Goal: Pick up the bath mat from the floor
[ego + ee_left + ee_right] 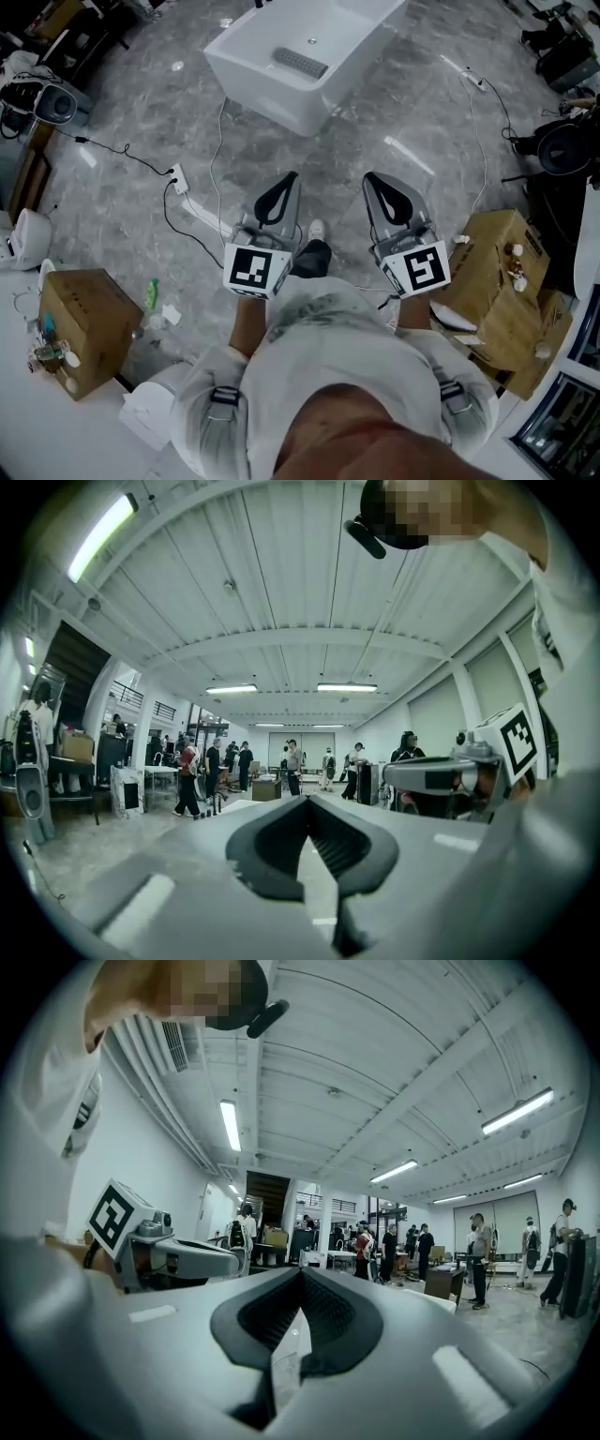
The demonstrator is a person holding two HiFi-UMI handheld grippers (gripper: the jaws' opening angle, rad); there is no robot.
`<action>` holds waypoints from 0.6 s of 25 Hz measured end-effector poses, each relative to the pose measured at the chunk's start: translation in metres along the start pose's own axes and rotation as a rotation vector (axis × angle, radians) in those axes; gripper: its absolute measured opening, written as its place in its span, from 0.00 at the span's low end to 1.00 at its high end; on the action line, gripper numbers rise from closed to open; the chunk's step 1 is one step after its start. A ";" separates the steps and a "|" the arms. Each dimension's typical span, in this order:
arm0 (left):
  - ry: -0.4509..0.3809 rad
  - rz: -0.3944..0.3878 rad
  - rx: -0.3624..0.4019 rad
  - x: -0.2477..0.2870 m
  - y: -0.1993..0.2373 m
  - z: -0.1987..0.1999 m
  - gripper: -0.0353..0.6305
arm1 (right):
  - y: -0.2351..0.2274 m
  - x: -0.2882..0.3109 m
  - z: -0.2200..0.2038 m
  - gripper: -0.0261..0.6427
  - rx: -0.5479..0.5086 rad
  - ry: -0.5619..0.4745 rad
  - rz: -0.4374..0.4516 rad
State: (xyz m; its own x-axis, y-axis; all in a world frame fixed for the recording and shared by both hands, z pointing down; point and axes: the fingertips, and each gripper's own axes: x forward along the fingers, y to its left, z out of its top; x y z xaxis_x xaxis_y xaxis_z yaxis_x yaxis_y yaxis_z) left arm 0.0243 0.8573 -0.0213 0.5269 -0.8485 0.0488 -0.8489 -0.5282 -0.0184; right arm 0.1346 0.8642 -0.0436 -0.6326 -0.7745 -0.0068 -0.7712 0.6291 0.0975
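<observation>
Task not begun. Left claw point(292, 176) closed, empty. Right claw point(369, 176) closed, empty. Both held level before person's body, well above floor point(141, 112). No bath mat plain on floor. Grey ribbed strip point(300, 63) in bathtub point(272, 98) maybe it, cannot tell. Left to do: find, grip, lift. Count: two claws, one bathtub, one strip.

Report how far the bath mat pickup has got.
Done: nothing visible. In hand: nothing; the left tongs and right tongs are shut, empty, held level above the grey floor, pointing toward the white tub. Left: find the mat, which no view clearly shows, grip it and lift it.
</observation>
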 end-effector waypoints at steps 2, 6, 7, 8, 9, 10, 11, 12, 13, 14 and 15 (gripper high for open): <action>0.002 0.004 -0.004 0.023 0.013 -0.001 0.06 | -0.018 0.020 -0.003 0.04 -0.006 0.011 -0.002; -0.001 -0.010 0.001 0.071 0.036 0.002 0.06 | -0.059 0.057 -0.003 0.04 -0.014 0.022 -0.015; -0.005 -0.011 -0.001 0.082 0.042 0.005 0.06 | -0.068 0.066 -0.001 0.04 -0.018 0.022 -0.017; -0.010 -0.010 -0.001 0.092 0.048 0.008 0.06 | -0.076 0.074 0.000 0.04 -0.024 0.021 -0.018; -0.013 -0.009 0.001 0.102 0.055 0.011 0.06 | -0.084 0.082 0.000 0.04 -0.030 0.021 -0.020; -0.016 -0.008 0.003 0.112 0.060 0.013 0.06 | -0.091 0.090 0.000 0.04 -0.035 0.022 -0.022; -0.017 -0.010 0.005 0.122 0.066 0.015 0.06 | -0.099 0.097 0.000 0.04 -0.039 0.024 -0.026; -0.017 -0.012 0.006 0.131 0.070 0.017 0.06 | -0.106 0.102 -0.001 0.04 -0.040 0.029 -0.031; -0.013 -0.015 0.005 0.139 0.074 0.016 0.06 | -0.112 0.108 -0.003 0.04 -0.039 0.036 -0.038; -0.005 -0.018 0.004 0.147 0.078 0.014 0.06 | -0.119 0.112 -0.006 0.04 -0.034 0.046 -0.045; 0.004 -0.023 0.000 0.155 0.081 0.012 0.06 | -0.125 0.117 -0.009 0.04 -0.029 0.057 -0.050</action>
State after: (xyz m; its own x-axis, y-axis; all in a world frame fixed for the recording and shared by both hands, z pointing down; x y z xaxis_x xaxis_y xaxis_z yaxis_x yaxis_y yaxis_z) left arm 0.0381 0.6826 -0.0272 0.5457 -0.8363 0.0533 -0.8368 -0.5472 -0.0176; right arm 0.1580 0.6946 -0.0476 -0.5879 -0.8078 0.0438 -0.7987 0.5881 0.1272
